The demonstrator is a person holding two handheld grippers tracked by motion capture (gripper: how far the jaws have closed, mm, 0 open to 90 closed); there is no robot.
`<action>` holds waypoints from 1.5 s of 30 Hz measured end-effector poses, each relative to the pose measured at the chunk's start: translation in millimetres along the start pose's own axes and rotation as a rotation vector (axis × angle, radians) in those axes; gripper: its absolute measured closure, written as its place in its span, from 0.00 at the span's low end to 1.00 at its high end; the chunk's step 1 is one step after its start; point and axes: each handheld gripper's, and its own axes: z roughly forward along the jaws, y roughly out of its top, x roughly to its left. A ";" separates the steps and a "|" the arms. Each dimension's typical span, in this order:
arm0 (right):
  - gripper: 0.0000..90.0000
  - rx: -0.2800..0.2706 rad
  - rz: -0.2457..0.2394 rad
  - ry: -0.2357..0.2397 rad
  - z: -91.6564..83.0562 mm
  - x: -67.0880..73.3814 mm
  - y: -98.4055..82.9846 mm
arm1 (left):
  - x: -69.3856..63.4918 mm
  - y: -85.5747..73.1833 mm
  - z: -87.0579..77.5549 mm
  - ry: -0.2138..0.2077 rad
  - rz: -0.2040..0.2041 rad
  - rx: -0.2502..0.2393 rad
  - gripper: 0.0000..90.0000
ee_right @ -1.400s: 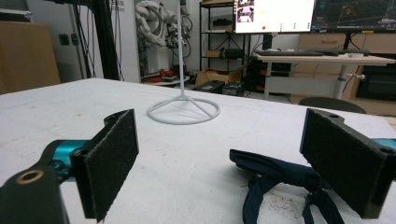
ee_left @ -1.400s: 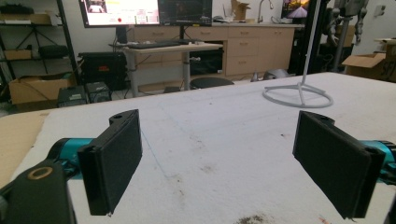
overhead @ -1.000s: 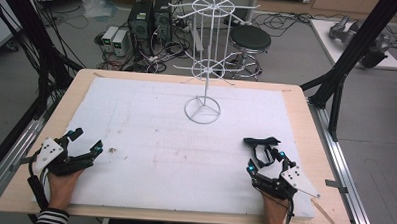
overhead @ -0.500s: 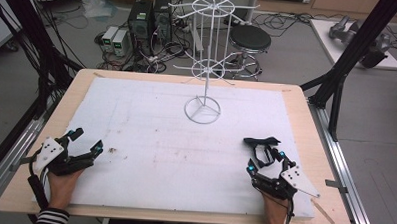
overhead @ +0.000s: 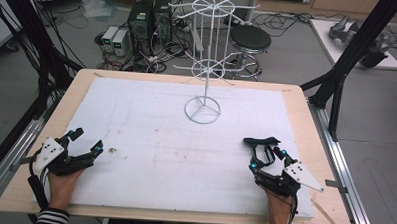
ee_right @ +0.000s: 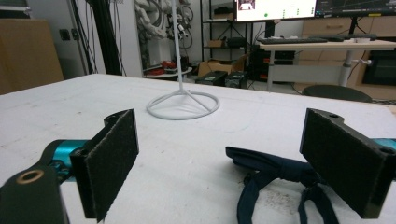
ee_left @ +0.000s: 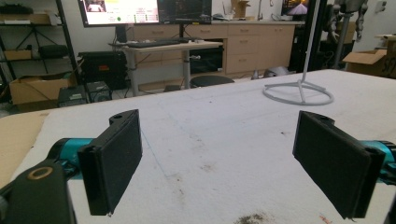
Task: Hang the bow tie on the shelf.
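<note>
Dark navy fabric bow tie (overhead: 262, 142) lies flat on the white foam-covered table (overhead: 150, 140), just ahead of the right gripper (overhead: 266, 157), whose jaws stand wide apart and empty. Well apart, the left gripper (overhead: 85, 140) rests equally wide. Beyond stands a white wire display rack (overhead: 202, 110).

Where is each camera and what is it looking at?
High view: above the table, looking forward and down; hands with left tongs and right tongs.
Left gripper view: on the left tongs, facing the white stand.
Right gripper view: on the right tongs, over a dark strap.
All share the stand.
</note>
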 end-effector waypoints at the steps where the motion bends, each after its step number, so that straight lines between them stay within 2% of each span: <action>1: 0.12 0.008 0.002 -0.002 -0.6 -0.7 2.8 | -0.1 -0.1 0.1 0.001 0.000 -0.001 0.18; 5: 0.12 0.049 0.003 -0.009 -0.4 -8.2 15.6 | 0.0 -0.1 0.2 -0.001 0.002 -0.001 0.18; 7: 0.12 0.104 0.018 -0.013 2.1 -14.2 26.1 | -0.1 0.0 0.3 -0.001 0.002 -0.001 0.18; 9: 0.12 0.121 0.021 -0.013 2.8 -15.6 28.6 | -0.1 0.0 0.3 -0.001 0.003 0.000 0.18; 11: 0.17 0.176 0.007 -0.006 6.2 -20.9 37.1 | 0.0 0.0 0.2 -0.002 0.004 0.001 0.18; 12: 0.17 0.176 0.007 -0.006 6.2 -20.9 37.1 | -0.1 0.0 0.2 -0.001 0.003 0.001 0.18; 13: 0.17 0.215 -0.008 -0.010 9.1 -23.6 41.0 | -0.1 0.0 0.2 -0.001 0.003 0.000 0.18; 15: 0.18 0.234 -0.011 -0.016 10.1 -24.0 42.2 | -0.1 0.0 0.2 -0.001 0.002 0.000 0.18; 19: 0.20 0.321 -0.034 -0.028 17.0 -28.3 47.3 | -0.1 0.0 0.2 -0.001 0.003 0.001 0.18; 21: 0.21 0.403 -0.050 -0.044 23.6 -32.1 49.8 | -0.1 0.0 0.2 -0.001 0.002 0.001 0.18; 22: 0.21 0.403 -0.050 -0.044 23.6 -32.1 49.8 | -0.1 0.0 0.2 -0.001 0.002 0.001 0.18; 23: 0.22 0.428 -0.056 -0.057 25.5 -33.2 50.5 | 0.0 0.0 0.2 -0.001 0.003 0.001 0.18; 26: 0.26 0.489 -0.048 -0.046 30.5 -38.6 51.3 | 0.0 0.0 0.2 -0.001 0.002 0.000 0.18; 28: 0.27 0.539 -0.047 -0.064 34.4 -42.6 51.1 | 0.0 0.0 0.1 0.000 0.001 0.000 0.18; 32: 0.29 0.572 -0.028 -0.069 37.5 -45.8 50.7 | 0.0 -0.1 0.2 0.000 0.001 0.000 0.18; 33: 0.32 0.605 -0.028 -0.074 40.1 -47.9 51.0 | 0.0 -0.1 0.2 0.000 0.001 0.000 0.18; 36: 0.35 0.650 -0.023 -0.077 43.9 -51.2 51.5 | 0.0 0.0 0.1 0.000 0.001 0.000 0.18; 37: 0.35 0.650 -0.023 -0.077 43.9 -51.2 51.5 | 0.0 0.0 0.2 0.000 0.001 0.001 0.18; 38: 0.37 0.676 -0.013 -0.080 46.3 -53.3 51.5 | 0.0 -0.1 0.2 0.001 -0.001 0.000 0.18; 40: 0.38 0.688 -0.012 -0.079 47.7 -54.5 51.5 | 0.1 0.0 0.2 0.000 0.001 0.001 0.18; 41: 0.42 0.718 -0.011 -0.084 50.1 -55.9 51.8 | 0.2 -0.1 0.0 0.003 0.000 0.002 0.18; 45: 0.46 0.759 -0.003 -0.081 53.7 -57.0 50.0 | 0.4 -0.1 0.0 0.003 -0.001 0.001 0.18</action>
